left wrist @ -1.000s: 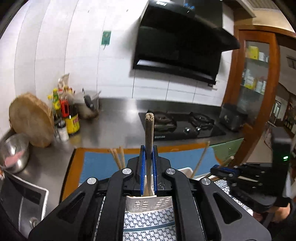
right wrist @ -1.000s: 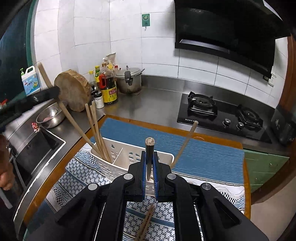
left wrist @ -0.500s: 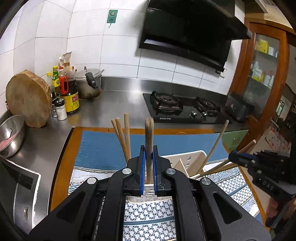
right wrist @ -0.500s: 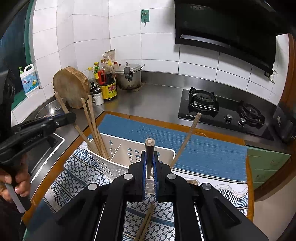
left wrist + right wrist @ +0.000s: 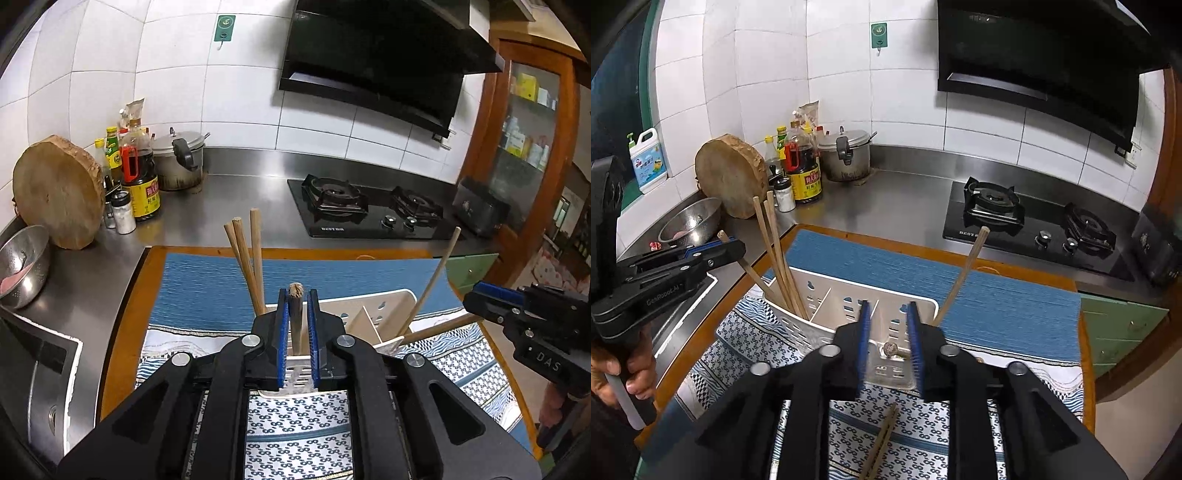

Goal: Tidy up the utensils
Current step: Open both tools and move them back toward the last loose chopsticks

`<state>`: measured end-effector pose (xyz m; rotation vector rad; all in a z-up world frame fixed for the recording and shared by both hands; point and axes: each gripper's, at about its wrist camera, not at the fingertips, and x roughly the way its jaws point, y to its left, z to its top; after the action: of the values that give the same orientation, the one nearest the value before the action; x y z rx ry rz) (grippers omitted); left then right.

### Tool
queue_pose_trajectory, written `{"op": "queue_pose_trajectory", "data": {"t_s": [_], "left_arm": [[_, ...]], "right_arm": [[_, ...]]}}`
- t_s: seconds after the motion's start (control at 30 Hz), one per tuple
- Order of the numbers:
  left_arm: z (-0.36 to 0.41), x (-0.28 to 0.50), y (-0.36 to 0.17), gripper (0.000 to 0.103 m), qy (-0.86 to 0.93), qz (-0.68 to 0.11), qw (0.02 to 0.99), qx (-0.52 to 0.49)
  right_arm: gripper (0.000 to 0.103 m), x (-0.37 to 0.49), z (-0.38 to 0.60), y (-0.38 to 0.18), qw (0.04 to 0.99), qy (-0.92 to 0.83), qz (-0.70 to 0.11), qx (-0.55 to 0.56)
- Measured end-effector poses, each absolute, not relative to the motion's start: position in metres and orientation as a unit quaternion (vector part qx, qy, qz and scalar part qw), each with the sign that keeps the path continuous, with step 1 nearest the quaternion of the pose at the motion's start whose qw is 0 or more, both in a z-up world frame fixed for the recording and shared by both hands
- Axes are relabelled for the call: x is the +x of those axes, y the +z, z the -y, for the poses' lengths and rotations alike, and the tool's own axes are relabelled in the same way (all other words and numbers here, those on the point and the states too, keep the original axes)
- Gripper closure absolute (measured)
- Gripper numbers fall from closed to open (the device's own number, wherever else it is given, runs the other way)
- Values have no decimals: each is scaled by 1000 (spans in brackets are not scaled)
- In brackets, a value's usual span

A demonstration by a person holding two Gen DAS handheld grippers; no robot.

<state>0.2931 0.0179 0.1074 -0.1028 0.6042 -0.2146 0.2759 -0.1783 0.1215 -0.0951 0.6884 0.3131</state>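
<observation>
A white slotted utensil holder (image 5: 846, 295) stands on a patterned cloth; it also shows in the left wrist view (image 5: 373, 314). My left gripper (image 5: 296, 325) is shut on a dark wooden chopstick (image 5: 294, 314), held upright over the holder's left end; it shows from the side in the right wrist view (image 5: 701, 254). My right gripper (image 5: 888, 336) is open over the holder's right compartment, where a dark chopstick (image 5: 892, 350) sits just below its fingers. Several light chopsticks (image 5: 777, 254) lean in the left compartment. One chopstick (image 5: 960, 277) leans at the right end.
A loose chopstick (image 5: 882, 439) lies on the cloth (image 5: 746, 350) below my right gripper. A blue mat (image 5: 997, 299) lies behind the holder. Sauce bottles (image 5: 803, 170), a pot (image 5: 846, 155), a round chopping block (image 5: 731, 177), a steel bowl (image 5: 690, 221) and a gas hob (image 5: 1034, 225) line the counter.
My right gripper has opened and let its dark chopstick drop into the holder's right compartment. My left gripper has lowered its chopstick toward the holder's left end.
</observation>
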Motion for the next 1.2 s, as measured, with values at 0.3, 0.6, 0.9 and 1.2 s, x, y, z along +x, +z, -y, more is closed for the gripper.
{"op": "queue_pose_trajectory", "data": {"t_s": [0.3,0.6,0.9,1.2], "left_arm": [[-15,272,119,57,-102,-278,954,-45],[-15,237,127,32,-90,-262,960,-44],[-22,188,123,9,-77,-245,965,-45],[-33,142,105,5,-59,-242,967,-52]], "right_arm": [[51,256,179,132,936,147,-315,-59],[31,225,187,142,943,140,-296,-62],[20,179,194,138,947,133,-286,-59],[14,136,192,110,946,129,-289,-66]]}}
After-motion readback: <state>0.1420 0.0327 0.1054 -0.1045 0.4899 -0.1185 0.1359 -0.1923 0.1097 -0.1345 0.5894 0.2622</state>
